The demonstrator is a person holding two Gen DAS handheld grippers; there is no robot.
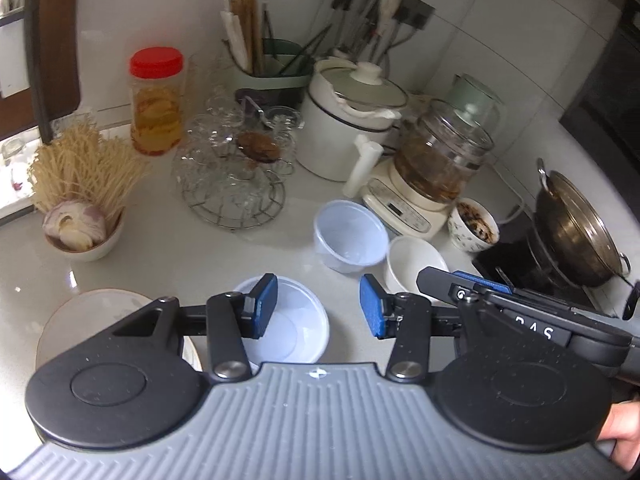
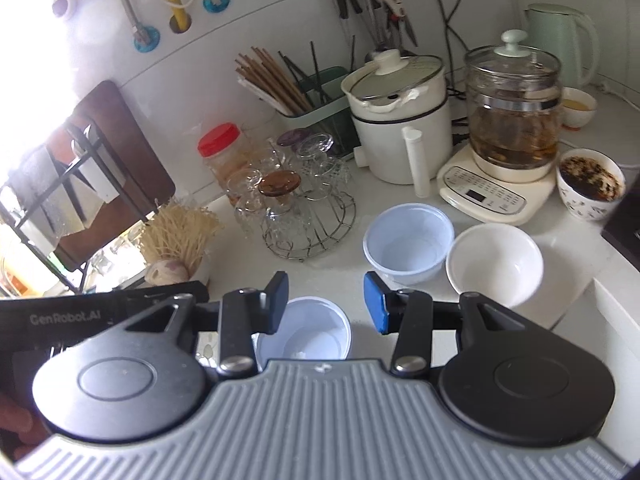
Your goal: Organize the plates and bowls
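On the white counter lies a translucent plastic bowl point(image 1: 296, 332) point(image 2: 308, 336), seen below both grippers. A second plastic bowl point(image 1: 350, 236) point(image 2: 408, 244) stands farther back, touching a white ceramic bowl point(image 1: 408, 264) point(image 2: 494, 264) on its right. A pale plate point(image 1: 92, 316) lies at the near left, partly hidden by the left gripper's body. My left gripper point(image 1: 318, 306) hovers open above the counter, nothing between its blue pads. My right gripper point(image 2: 326, 304) is likewise open and holds nothing. One of its fingers point(image 1: 440, 280) reaches in beside the white bowl.
Behind stand a wire rack of glasses point(image 1: 232, 184), a red-lidded jar point(image 1: 156, 100), a white pot point(image 1: 348, 120), a glass kettle on its base point(image 1: 436, 168) and a patterned cup of dark food point(image 1: 474, 224). A bowl of noodles and onion point(image 1: 80, 200) is left, a wok point(image 1: 576, 224) right.
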